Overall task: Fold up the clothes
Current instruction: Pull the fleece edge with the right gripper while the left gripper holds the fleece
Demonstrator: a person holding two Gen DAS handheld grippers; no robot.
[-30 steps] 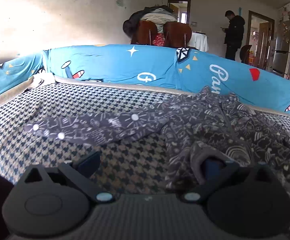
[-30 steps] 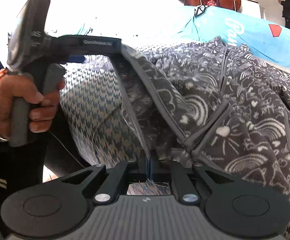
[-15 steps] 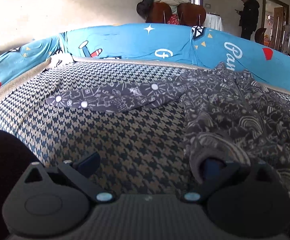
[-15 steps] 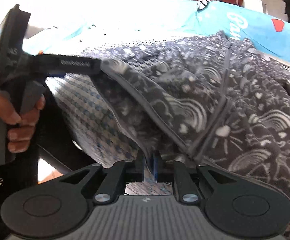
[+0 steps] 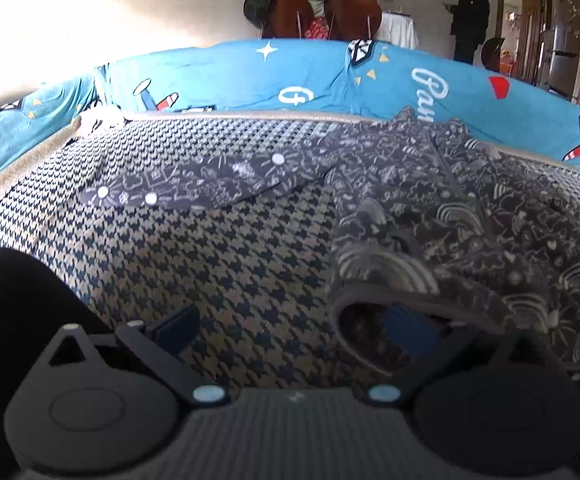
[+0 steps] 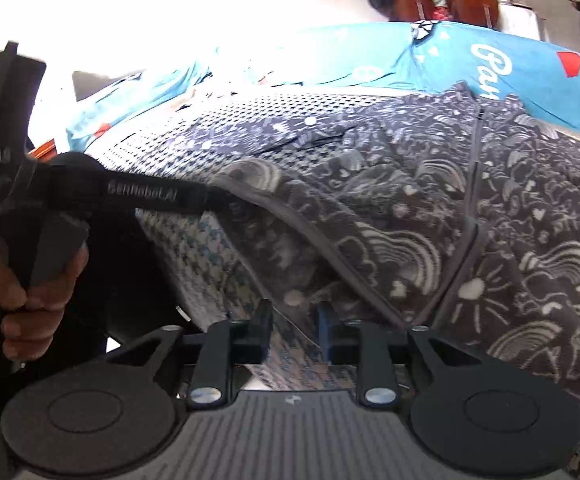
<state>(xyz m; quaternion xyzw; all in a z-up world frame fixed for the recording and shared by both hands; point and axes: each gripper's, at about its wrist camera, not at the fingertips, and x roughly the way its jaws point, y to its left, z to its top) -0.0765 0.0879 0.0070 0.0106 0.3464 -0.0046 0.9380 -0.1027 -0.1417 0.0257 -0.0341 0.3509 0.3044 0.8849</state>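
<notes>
A dark grey jacket with white doodle print and a zip lies on the houndstooth cover. One sleeve stretches out to the left. My left gripper is open wide; its right finger sits inside the lifted hem fold and its left finger is over bare cover. In the right wrist view the left gripper holds the hem up on its tip. My right gripper is open a little at the jacket hem, with the fabric edge running through the gap.
A blue cartoon-print backrest borders the houndstooth cover at the rear. Behind it stand chairs piled with clothes, a person and a fridge. A hand grips the left gripper's handle.
My right gripper, shut on the jacket hem before, has opened a little. The left gripper stays open under the hem and has drifted slightly, lifting the fold.
</notes>
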